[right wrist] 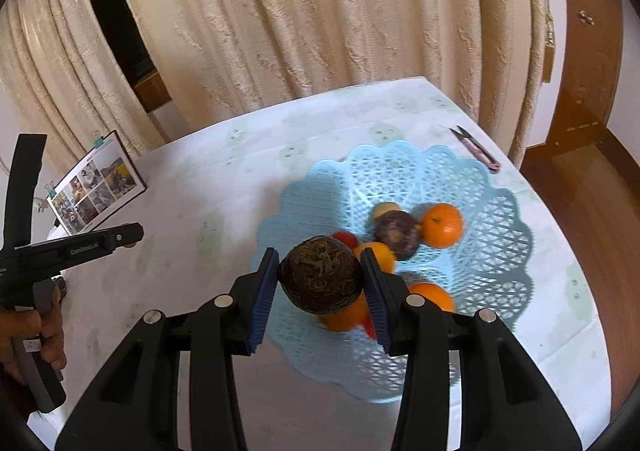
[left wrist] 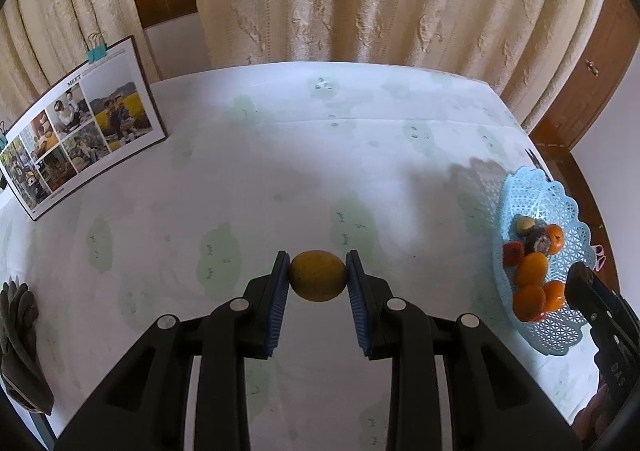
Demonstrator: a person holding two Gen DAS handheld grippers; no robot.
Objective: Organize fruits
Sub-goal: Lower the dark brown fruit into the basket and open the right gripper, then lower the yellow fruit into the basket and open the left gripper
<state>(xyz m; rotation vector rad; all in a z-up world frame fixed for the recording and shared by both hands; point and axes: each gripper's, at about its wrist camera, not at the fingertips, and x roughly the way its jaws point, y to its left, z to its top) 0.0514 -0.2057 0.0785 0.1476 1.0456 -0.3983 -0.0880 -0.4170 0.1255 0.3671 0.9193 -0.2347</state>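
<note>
Left wrist view: your left gripper (left wrist: 317,278) is pinching a yellow-brown fruit (left wrist: 317,275) btwn both pads, over the tablecloth (left wrist: 240,171). The blue basket (left wrist: 560,335) sits far right w/ oranges inside.

Right wrist view: your right gripper (right wrist: 320,279) is clamped on a dark brown fruit (right wrist: 320,279), above the basket's (right wrist: 492,251) near-left edge. Inside: an orange (right wrist: 442,225), a purple fruit (right wrist: 398,229), others. Snips (right wrist: 476,149) lie behind the basket.

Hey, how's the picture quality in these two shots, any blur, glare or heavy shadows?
Left wrist view: sharp, fisheye-bent table edge, a bright glint on the blue basket, soft shadow on the tablecloth. Right wrist view: fruits below the dark fruit in the right claw look smeared; the basket throws a lattice shadow.
</note>
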